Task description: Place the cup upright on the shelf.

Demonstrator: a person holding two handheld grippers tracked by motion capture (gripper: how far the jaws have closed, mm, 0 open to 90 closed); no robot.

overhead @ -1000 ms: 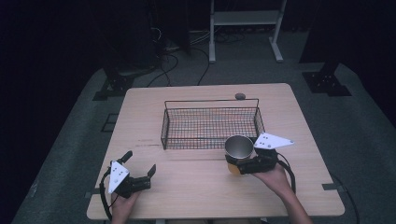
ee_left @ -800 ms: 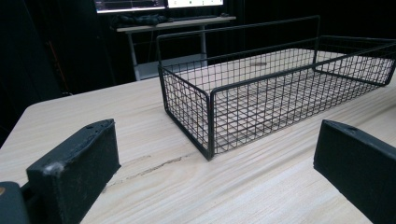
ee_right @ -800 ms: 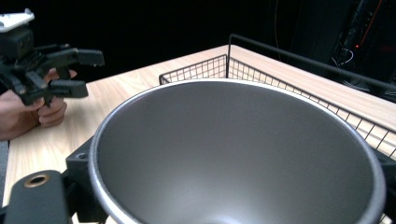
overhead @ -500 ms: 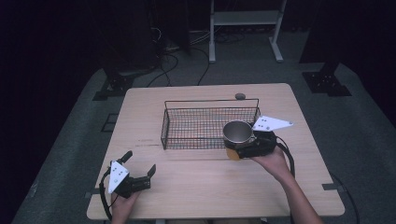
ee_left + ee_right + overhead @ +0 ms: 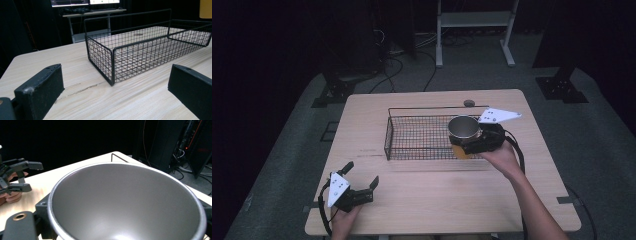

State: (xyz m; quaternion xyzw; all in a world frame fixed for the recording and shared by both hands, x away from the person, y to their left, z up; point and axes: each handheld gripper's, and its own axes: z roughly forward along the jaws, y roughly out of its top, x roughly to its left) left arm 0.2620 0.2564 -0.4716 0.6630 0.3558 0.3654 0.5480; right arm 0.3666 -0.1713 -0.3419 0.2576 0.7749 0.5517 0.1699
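Observation:
A metal cup [image 5: 463, 127] with a yellow-orange outside is held by my right gripper [image 5: 465, 141], which is shut on it. The cup hangs over the right end of the black wire basket [image 5: 387, 134]. In the right gripper view the cup's grey inside [image 5: 125, 202] lies between the jaws, mouth up. My left gripper [image 5: 361, 173] rests low at the table's front left, open and holding nothing. In the left gripper view its jaws stand wide apart facing the basket [image 5: 112, 62], and the cup's yellow side [image 5: 205, 8] shows at top right.
The wooden table [image 5: 362, 115] has bare room left of and in front of the basket. A small round disc [image 5: 469, 103] lies behind the basket. Beyond the table stand a white frame [image 5: 472, 20], floor cables and dark stands.
My right gripper has carried the cup from the table in front of the basket up and away, over the basket's right end. The left gripper has stayed put.

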